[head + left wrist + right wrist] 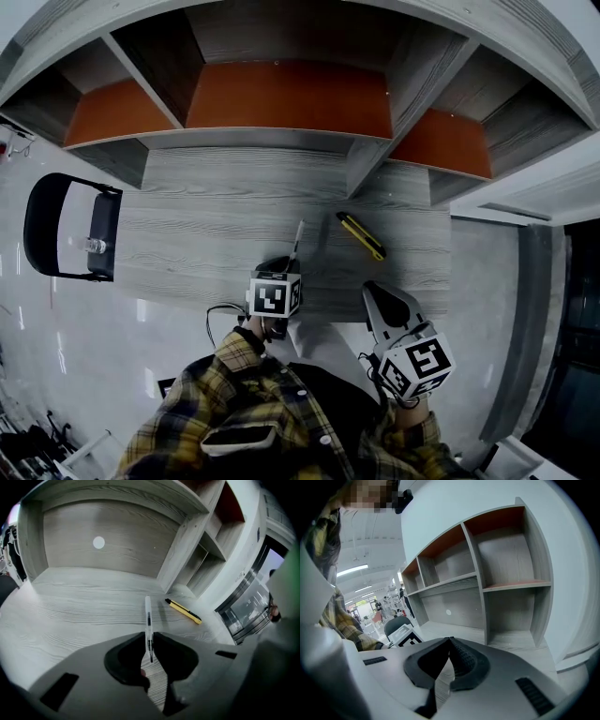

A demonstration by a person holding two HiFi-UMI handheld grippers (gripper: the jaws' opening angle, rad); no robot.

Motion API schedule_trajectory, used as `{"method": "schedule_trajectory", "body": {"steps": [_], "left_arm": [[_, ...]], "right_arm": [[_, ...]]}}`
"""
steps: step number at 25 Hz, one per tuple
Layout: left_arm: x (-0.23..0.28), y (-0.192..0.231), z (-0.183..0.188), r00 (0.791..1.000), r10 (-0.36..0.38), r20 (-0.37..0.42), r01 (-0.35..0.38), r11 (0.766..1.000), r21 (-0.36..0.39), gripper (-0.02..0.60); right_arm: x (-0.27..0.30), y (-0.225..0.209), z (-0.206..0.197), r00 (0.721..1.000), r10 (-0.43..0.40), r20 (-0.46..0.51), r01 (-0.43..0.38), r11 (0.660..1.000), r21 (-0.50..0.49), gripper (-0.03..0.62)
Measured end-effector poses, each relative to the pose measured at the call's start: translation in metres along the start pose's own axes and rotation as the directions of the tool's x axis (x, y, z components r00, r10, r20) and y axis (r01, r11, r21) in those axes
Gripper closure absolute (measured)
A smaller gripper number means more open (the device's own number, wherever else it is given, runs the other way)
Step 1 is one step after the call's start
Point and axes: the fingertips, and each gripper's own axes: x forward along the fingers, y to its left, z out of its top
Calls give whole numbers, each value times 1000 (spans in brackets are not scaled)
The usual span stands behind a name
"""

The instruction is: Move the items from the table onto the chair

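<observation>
1. Nearest, my plaid sleeves [234, 361] reach over the tabletop's [206, 234] near edge.
2. My left hand-held gripper [150, 639] is clamped on the near end of a pen [148, 616], which points toward the far side.
3. My right hand-held gripper [449, 643] has its jaws together with nothing between them.
4. A yellow knife [361, 235] lies on the tabletop just right of the pen.
5. The chair [42, 225] stands at the left, well apart, with a bottle [94, 246] on it.
</observation>
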Motion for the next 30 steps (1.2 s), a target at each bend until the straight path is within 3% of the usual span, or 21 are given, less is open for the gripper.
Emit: {"method": "schedule_trajectory", "body": {"steps": [5, 10, 14, 20, 26, 30], "left_arm": [[-39, 19, 16, 995, 23, 101, -20, 999, -32, 522], [-87, 68, 17, 976, 107, 188, -83, 988, -129, 522], [-129, 121, 3, 956, 180, 232, -122, 962, -243, 522], [-191, 222, -25, 929, 259, 265, -149, 916, -374, 522], [-248, 333, -44, 916, 309, 256, -179, 886, -429, 522], [-280, 419, -58, 898, 360, 254, -217, 863, -456, 522]], "right_arm": [[17, 21, 10, 997, 78, 8, -77, 996, -38, 577], [49, 60, 17, 981, 194, -24, -195, 978, -78, 577], [77, 101, 20, 959, 272, -75, -280, 952, -127, 577], [133, 180, 25, 938, 324, -124, -341, 926, -162, 577], [194, 267, 23, 936, 320, -146, -339, 931, -134, 577], [243, 330, 9, 919, 351, -176, -373, 922, -105, 577]]}}
